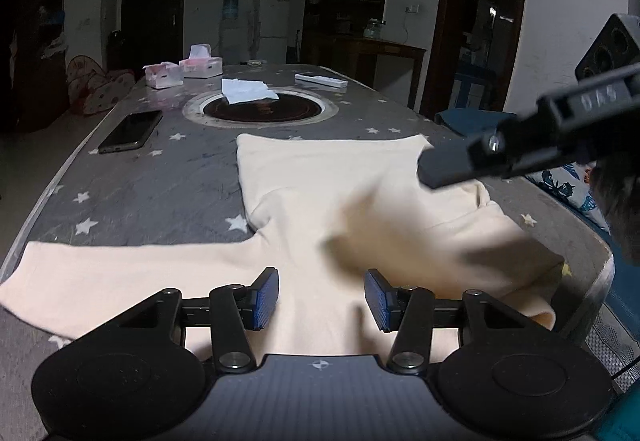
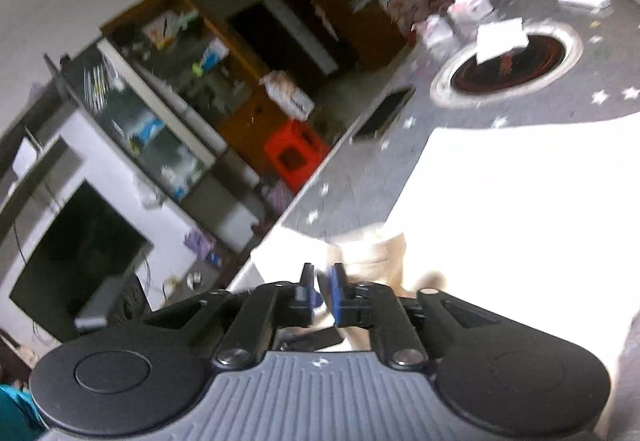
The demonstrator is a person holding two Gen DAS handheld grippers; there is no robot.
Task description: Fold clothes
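Garment: a cream long-sleeved top (image 1: 340,193) lies on the surface (image 1: 160,169) directly ahead of my left gripper (image 1: 321,299), body spread away from me.
Progress, done: I judge the fold barely begun; the sleeve (image 1: 472,237) on the right of my left gripper lies doubled over the body, its blurred end raised.
Progress, left: the other sleeve (image 1: 100,273) stretches flat to the left of my left gripper; that sleeve and the body fold remain, as I read it.
Left gripper: fingers wide apart, holding nothing, poised just over the near edge of the top.
Right gripper (image 2: 320,291): fingers nearly together, a narrow gap visible; pale cloth lies close in front, but I cannot tell whether any is pinched.
Right gripper, seen from the left: it enters from the right, above the folded sleeve.
Surface: grey cover with white stars; a round dark inset (image 1: 260,107) sits beyond the top.
Clutter ahead: a white tissue (image 1: 248,91) on the inset, a phone (image 1: 130,131) ahead and left, two pink boxes (image 1: 184,71) and a white remote (image 1: 322,80) at the far end.
Room: dim; a fridge (image 1: 274,23) and water dispenser (image 1: 231,25) against the far wall, dark doorways, shelving.
Room, from my right gripper: a television (image 2: 76,261), a red crate (image 2: 294,153) and cluttered shelves, all blurred.
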